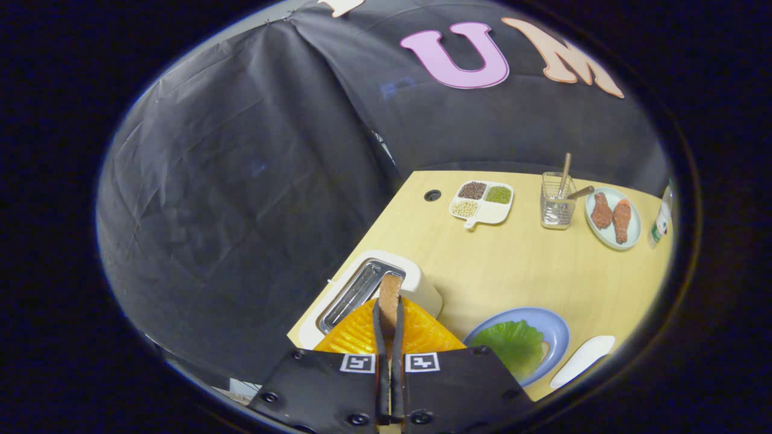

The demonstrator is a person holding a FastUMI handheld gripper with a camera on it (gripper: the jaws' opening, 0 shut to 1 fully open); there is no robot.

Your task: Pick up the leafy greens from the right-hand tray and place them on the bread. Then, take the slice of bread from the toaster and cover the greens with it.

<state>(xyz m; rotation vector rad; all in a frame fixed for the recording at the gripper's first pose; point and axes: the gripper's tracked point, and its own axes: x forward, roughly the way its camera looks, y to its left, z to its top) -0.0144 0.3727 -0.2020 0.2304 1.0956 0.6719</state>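
two fingers of the tool (389, 337) are nearly closed on a thin brown slice of bread (390, 294), gripping it edge-on by its flat faces. the slice hangs above the white toaster with a metal slot (369, 288) at the near corner of the pale wooden table (518, 265). its long axis runs forward along the fingers, and its free end points away from the tool, over the slot.

the green leafy lettuce (512, 345) already lies on the round blue plate (552, 328), just right of the tool, with a sliver of the lower bread showing at its edge.

risks, as a judgement:
- the grip bears on a narrow part of the slice. a quick swing toward the plate could let it pivot or slip out.
- the slice is held on edge. it must be turned flat before release, or it will topple off the lettuce.
- a low path could catch the toaster.
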